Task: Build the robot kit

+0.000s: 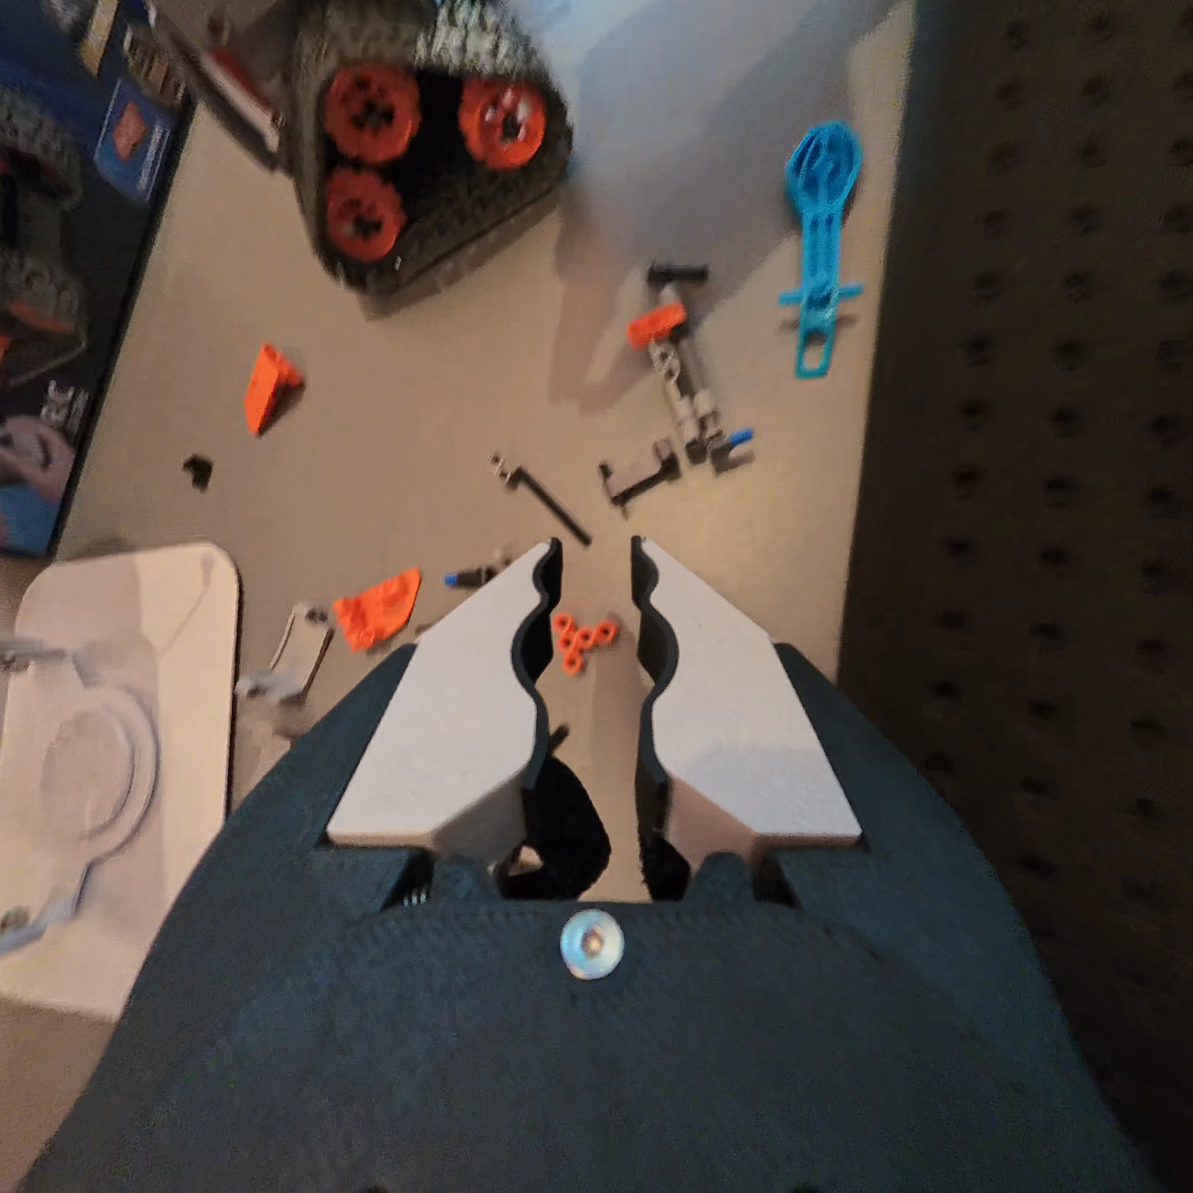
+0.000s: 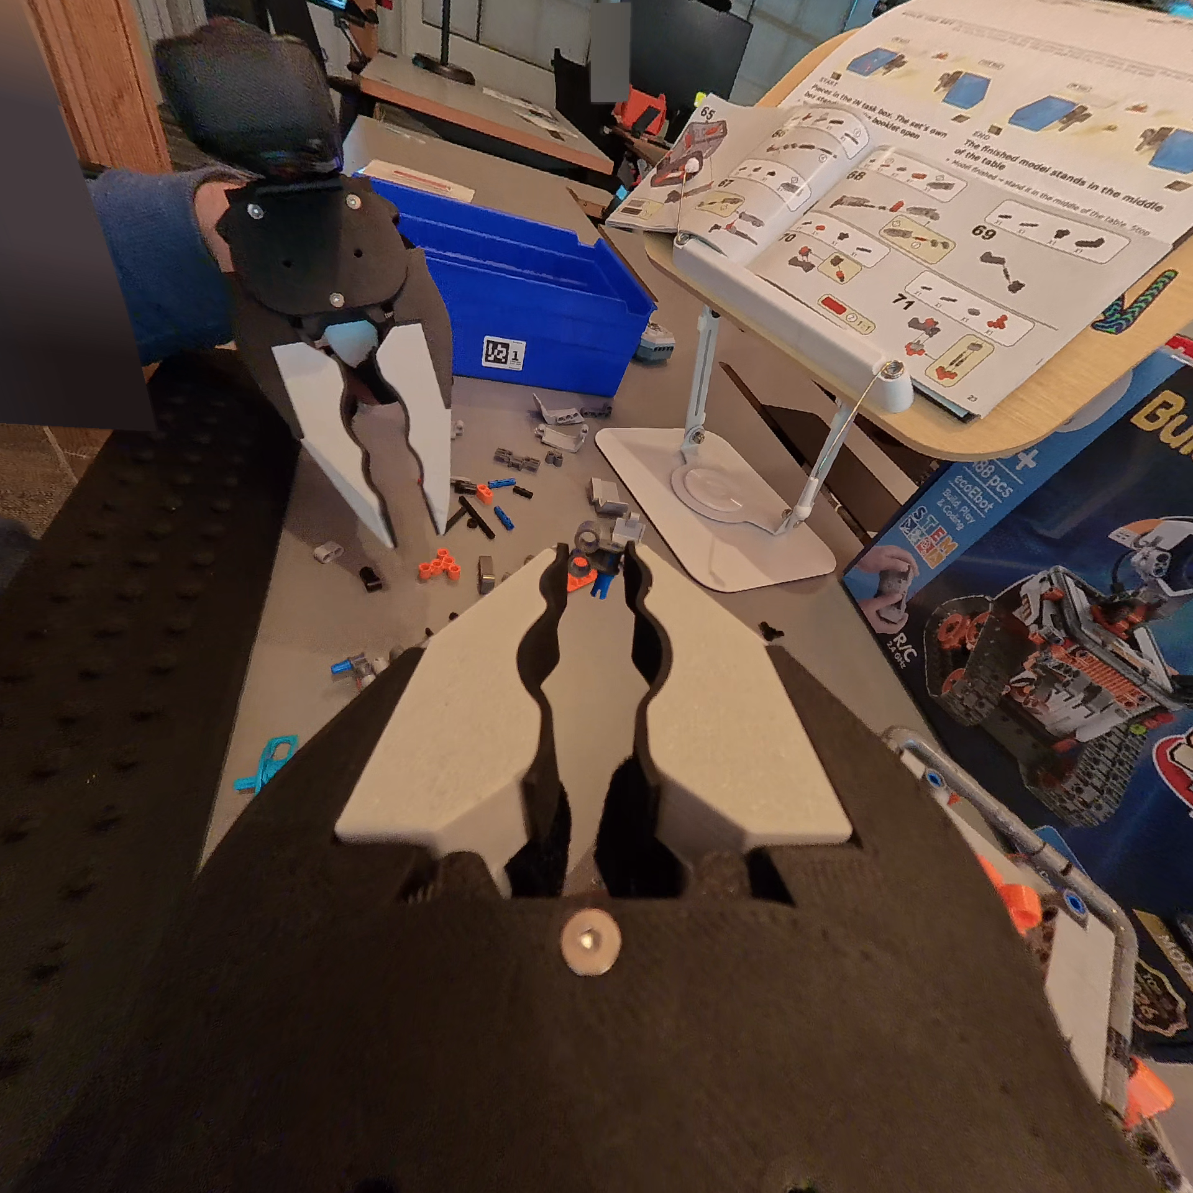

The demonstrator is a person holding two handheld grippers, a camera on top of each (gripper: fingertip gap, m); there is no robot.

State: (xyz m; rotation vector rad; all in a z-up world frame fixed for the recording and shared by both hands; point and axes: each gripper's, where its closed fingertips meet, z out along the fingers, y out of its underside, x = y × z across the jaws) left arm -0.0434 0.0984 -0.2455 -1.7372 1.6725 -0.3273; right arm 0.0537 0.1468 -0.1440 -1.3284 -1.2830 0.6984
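My left gripper [image 1: 595,549] hangs over the counter [image 1: 400,413] with its jaws spread and nothing between them. Just under the gap lies a small cluster of orange rings [image 1: 581,639], and beside the left finger an orange panel piece [image 1: 377,607]. A little farther on lie a black axle [image 1: 549,500] and a black bracket [image 1: 639,478], then a grey and orange beam assembly [image 1: 678,368]. A blue brick separator tool [image 1: 820,245] lies far right, near the black perforated mat [image 1: 1033,452]. An orange wedge [image 1: 268,384] sits to the left, and at the far end rests a tracked module with three orange wheels [image 1: 426,148]. The white stand base [image 1: 122,742] is at near left.

My right gripper [image 2: 595,549] is also spread, its tips on either side of a small grey, orange and blue part cluster [image 2: 597,555]; I cannot tell whether they touch it. To its right stands the white book stand [image 2: 716,503] carrying an open instruction booklet [image 2: 904,213], and the set's box [image 2: 1046,632] leans at far right. Beyond the scattered pieces sits a blue bin [image 2: 536,303].
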